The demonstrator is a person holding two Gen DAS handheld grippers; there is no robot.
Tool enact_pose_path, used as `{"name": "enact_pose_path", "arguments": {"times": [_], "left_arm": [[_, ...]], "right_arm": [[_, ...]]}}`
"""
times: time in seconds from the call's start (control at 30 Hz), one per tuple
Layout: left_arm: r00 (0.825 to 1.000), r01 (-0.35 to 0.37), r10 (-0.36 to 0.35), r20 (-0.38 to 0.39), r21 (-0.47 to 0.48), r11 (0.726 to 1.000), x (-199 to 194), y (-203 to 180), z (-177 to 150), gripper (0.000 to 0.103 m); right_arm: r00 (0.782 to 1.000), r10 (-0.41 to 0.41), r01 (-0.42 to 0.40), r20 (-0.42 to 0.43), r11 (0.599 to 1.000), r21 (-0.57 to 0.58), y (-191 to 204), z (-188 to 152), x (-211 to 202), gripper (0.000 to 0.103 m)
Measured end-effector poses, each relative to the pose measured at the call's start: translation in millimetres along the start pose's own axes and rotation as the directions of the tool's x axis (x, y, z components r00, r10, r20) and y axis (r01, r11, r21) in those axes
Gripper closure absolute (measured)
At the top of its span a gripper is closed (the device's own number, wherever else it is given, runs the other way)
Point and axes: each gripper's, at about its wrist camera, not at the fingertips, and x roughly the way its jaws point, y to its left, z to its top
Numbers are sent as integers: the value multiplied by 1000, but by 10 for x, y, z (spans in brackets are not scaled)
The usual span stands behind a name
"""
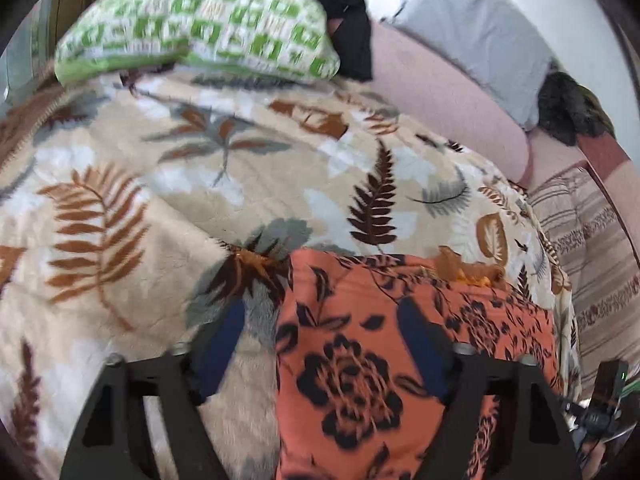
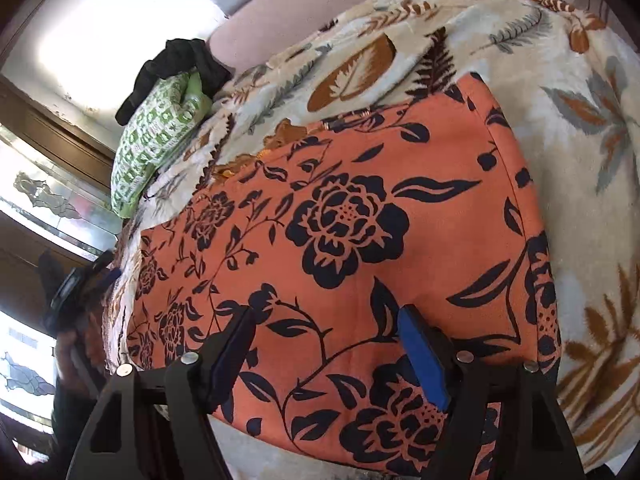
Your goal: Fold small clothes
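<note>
An orange garment with a dark floral print (image 1: 380,340) lies spread flat on a cream blanket with a leaf pattern (image 1: 160,200). My left gripper (image 1: 322,340) hovers open over the garment's left edge, one blue pad over the blanket and the other over the cloth, pinching nothing. In the right wrist view the same garment (image 2: 360,240) fills the middle. My right gripper (image 2: 328,352) stands open above its near edge, with cloth below the fingers but not pinched. The left gripper (image 2: 76,288), held by a hand, shows at that view's left edge.
A green-and-white patterned bundle (image 1: 200,24) and a black garment (image 1: 348,20) lie at the blanket's far end. A grey pillow (image 1: 472,32) leans on a pink cushion (image 1: 448,92). Striped fabric (image 1: 592,260) borders the right side. Windows (image 2: 36,216) stand beyond the bed.
</note>
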Motion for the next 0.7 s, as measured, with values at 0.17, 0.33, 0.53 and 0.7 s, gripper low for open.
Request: {"name": "enact_pose_path", "arguments": {"times": [0.17,0.33,0.53,0.7], "left_arm": [[994,-100,102,-32,43,994,400,1,162,96],[985,-168,169,-34,30,985,351,69,150,88],[982,-164,146,121,152,975,-452,-333,-141,43],[985,-118,86,149,218,969,-775,-701,-690,28]], "right_arm": [[999,41,-41,8,999,9,-77,29,31,26],[998,58,-59,38,998,34,-70,9,21,25],[985,128,-143,119,982,125,-108,91,-292,24],[957,239,-268,162,944,191,-273,432,-263,18]]}}
